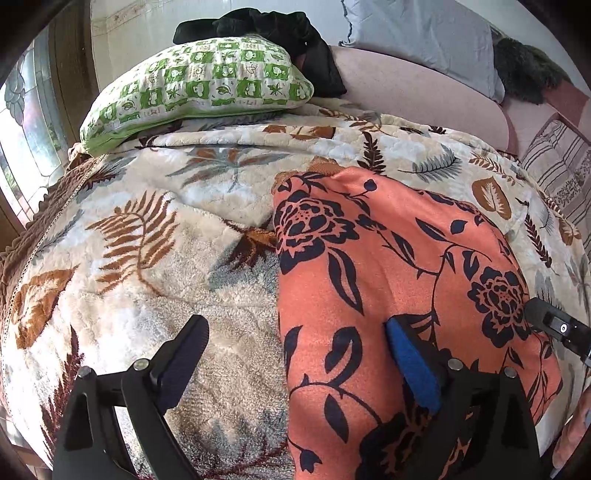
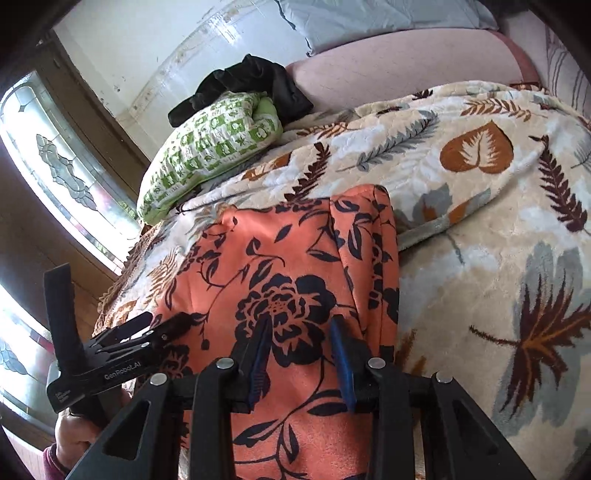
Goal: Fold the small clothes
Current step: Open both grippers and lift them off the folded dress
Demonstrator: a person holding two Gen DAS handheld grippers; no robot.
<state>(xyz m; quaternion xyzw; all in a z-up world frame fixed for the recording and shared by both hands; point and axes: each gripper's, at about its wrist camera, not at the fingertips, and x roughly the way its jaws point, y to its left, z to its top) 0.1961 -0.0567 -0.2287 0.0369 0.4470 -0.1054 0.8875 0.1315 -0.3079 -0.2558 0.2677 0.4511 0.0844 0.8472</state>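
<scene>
An orange cloth with a black flower print (image 1: 388, 258) lies folded into a long strip on the bed blanket (image 1: 147, 258). My left gripper (image 1: 295, 332) hovers over the cloth's near left edge, jaws wide open; its blue pad (image 1: 410, 358) is above the cloth and the other finger above the blanket. In the right wrist view the same cloth (image 2: 295, 258) runs away from me. My right gripper (image 2: 300, 325) hangs over the big flower with its jaws narrowed; the cloth beneath looks flat and no fabric is pinched. The left gripper (image 2: 122, 350) shows at the left, held by a hand (image 2: 74, 435).
A green and white checked pillow (image 1: 199, 85) with a black garment (image 1: 258, 26) behind it lies at the far end of the bed. A pink headboard cushion (image 1: 424, 96) and a pale blue pillow (image 1: 417, 33) stand behind. A window (image 2: 66, 177) is on the left.
</scene>
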